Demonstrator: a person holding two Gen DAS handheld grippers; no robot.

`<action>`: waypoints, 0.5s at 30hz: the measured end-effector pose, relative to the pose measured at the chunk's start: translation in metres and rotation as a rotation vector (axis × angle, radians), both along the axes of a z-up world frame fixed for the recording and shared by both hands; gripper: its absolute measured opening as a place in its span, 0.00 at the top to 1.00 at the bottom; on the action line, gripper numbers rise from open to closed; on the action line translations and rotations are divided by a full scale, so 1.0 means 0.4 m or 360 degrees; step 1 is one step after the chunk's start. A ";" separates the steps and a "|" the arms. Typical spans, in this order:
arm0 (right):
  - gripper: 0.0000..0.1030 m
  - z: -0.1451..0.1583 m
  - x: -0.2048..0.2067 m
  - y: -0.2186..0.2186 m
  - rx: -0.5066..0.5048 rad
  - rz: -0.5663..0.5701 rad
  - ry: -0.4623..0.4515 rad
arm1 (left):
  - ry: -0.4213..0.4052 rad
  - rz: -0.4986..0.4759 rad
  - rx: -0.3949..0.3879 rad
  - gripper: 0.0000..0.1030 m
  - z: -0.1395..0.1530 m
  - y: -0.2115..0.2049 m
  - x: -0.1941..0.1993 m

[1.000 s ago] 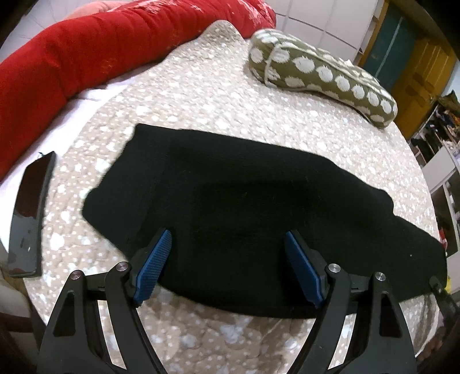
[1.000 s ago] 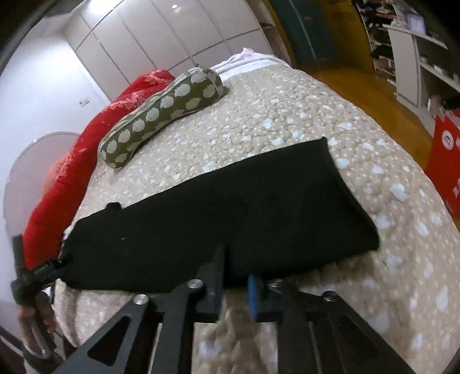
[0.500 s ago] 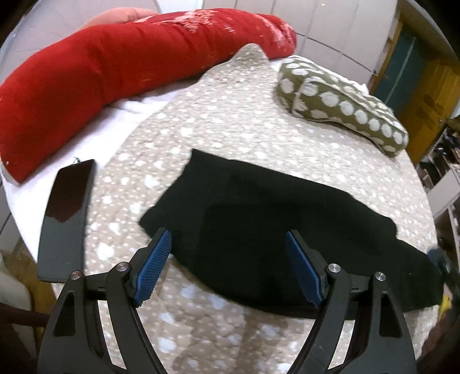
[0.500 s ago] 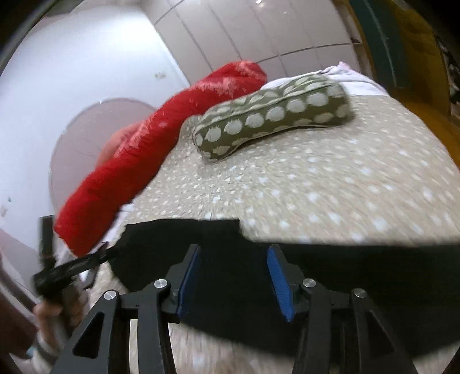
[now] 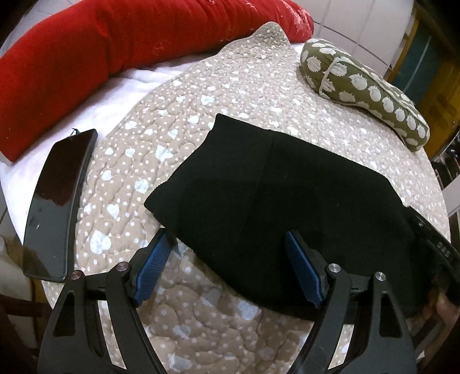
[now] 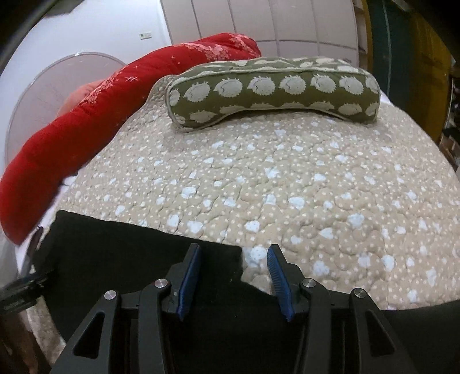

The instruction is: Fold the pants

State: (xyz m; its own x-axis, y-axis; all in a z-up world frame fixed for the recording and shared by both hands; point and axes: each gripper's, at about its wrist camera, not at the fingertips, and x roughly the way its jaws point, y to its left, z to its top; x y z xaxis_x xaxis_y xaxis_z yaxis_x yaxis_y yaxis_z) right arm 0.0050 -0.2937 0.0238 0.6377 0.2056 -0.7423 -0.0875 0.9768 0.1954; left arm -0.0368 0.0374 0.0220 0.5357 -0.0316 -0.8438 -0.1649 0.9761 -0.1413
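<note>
The black pants (image 5: 276,195) lie folded over on the quilt (image 5: 230,95), at six o'clock from the olive pillow (image 6: 273,89). Left gripper (image 5: 230,264) gapes, released; right gripper (image 6: 233,279) too (just opened, gripping nothing). Another fold probably remains.

Bare quilt (image 6: 316,184) beyond pants (image 5: 281,184); phone (image 5: 57,201) left, pillow (image 6: 273,89) far.

Bed (image 6: 316,187): beige quilt with pale spots
Wall (image 6: 86,28): white, plain
Wardrobe (image 6: 273,23): white panelled doors behind the bed
Door (image 5: 440,95): yellow wood, far right
</note>
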 end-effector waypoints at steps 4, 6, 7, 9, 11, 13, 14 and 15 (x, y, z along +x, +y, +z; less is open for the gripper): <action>0.55 0.046 -0.080 0.000 0.0061 0.0062 -0.0043 | -0.0014 0.0010 0.0025 0.21 0.011 0.002 -0.011; 0.55 0.062 -0.122 0.016 0.0033 0.0119 -0.0069 | -0.0020 0.0018 0.0025 0.21 0.016 0.006 -0.013; 0.55 0.069 -0.153 0.027 0.0017 0.0147 -0.0085 | -0.0025 0.0022 0.0024 0.21 0.020 0.007 -0.017; 0.55 0.073 -0.186 0.039 0.0038 0.0192 -0.0092 | -0.0043 0.0023 0.0028 0.21 0.032 0.008 -0.027; 0.55 0.066 -0.221 0.054 0.0067 0.0242 -0.0078 | -0.0060 0.0023 0.0039 0.21 0.045 0.007 -0.036; 0.55 0.046 -0.245 0.072 0.0059 0.0283 -0.0061 | -0.0077 0.0024 0.0052 0.21 0.057 0.004 -0.046; 0.55 0.024 -0.252 0.087 0.0034 0.0316 -0.0018 | -0.0087 0.0023 0.0056 0.21 0.064 0.003 -0.050; 0.55 0.004 -0.255 0.098 -0.0007 0.0328 0.0027 | -0.0098 0.0022 0.0057 0.21 0.070 0.000 -0.055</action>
